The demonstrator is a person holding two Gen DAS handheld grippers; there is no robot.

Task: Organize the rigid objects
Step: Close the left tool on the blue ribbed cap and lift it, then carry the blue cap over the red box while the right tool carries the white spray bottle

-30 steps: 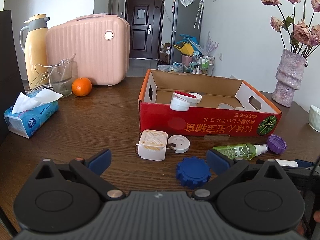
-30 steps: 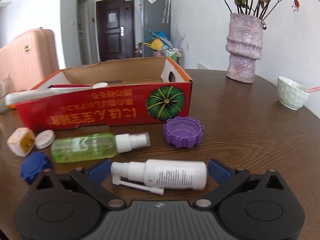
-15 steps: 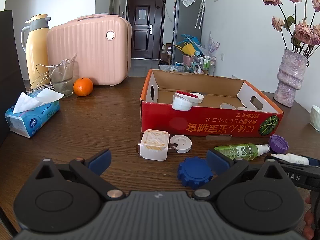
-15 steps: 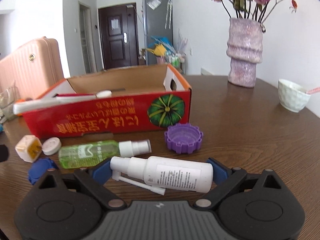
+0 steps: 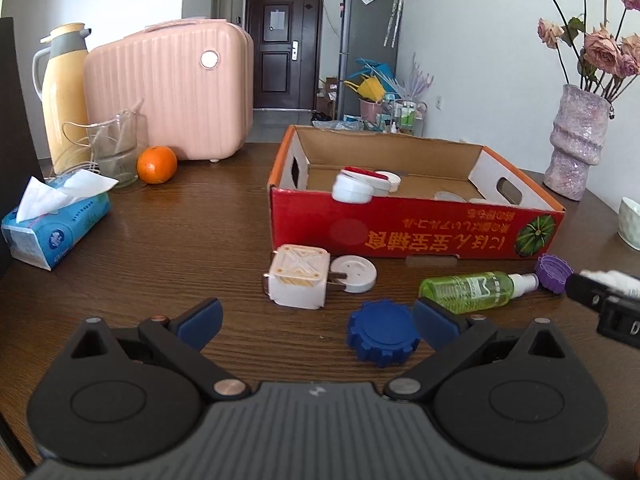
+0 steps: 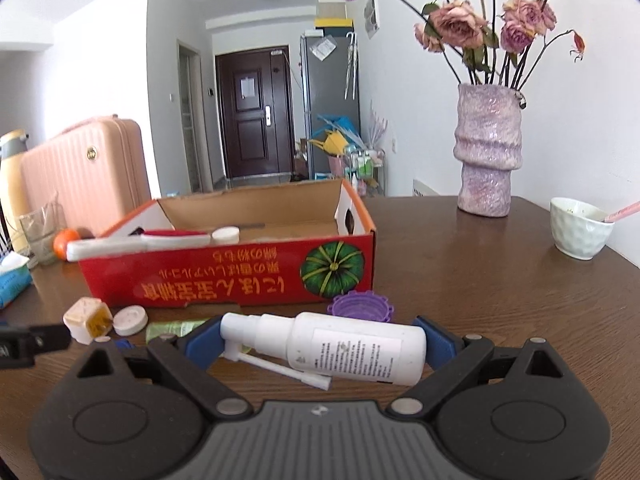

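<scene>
Two tongs at work. Right tongs (image 6: 316, 342) pinch white spray bottle (image 6: 340, 346) sideways, lifted off bench (image 6: 500, 280), likely so it goes into red box (image 6: 240, 276). Left tongs (image 5: 316, 316) spread wide near blue cap (image 5: 383, 332), ready for grab.

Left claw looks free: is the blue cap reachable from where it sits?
Probably yes. The left claw is open and holds nothing; the blue cap lies on the table by its right finger, nothing between, so a small rightward shift should bracket it.
</scene>
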